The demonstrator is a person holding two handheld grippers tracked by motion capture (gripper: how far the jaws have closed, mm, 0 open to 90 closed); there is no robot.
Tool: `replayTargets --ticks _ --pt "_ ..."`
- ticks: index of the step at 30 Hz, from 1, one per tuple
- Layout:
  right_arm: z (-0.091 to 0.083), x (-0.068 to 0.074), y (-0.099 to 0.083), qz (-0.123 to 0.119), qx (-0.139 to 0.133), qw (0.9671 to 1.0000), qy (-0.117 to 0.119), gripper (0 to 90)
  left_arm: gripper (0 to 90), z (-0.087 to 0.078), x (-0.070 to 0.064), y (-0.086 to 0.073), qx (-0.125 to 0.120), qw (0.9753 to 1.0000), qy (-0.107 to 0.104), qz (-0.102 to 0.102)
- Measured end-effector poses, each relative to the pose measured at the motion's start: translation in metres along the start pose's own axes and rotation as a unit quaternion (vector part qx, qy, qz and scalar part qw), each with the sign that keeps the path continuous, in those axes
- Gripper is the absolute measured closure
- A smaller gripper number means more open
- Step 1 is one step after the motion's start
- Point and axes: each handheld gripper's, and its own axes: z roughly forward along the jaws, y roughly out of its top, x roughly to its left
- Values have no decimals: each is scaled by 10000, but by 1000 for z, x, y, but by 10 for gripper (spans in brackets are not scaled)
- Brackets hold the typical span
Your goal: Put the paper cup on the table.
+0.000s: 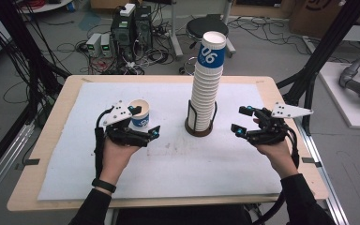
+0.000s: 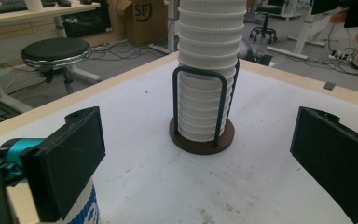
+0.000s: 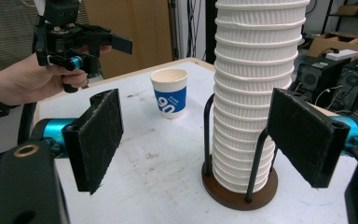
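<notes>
A table [image 1: 51, 154] bears a tall cup stack [image 1: 206, 89] in a wire holder [image 1: 199, 126] at centre. Right of it the right gripper [image 1: 240, 120] points at the stack, jaws wide. The left gripper [image 1: 146, 123], jaws wide and empty, hovers beside a lone upright cup [image 1: 139, 115].

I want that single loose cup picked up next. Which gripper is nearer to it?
Left. The left gripper sits right at the single cup, open. The right gripper is open beyond the cup stack, on the far side from it.
</notes>
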Motion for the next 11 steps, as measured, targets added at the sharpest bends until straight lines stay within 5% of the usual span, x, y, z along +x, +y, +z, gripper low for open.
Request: replayTargets --ticks 11 --pt "1 -1 0 3 13 10000 26 189 30 -1 1 0 -1 10000 4 3"
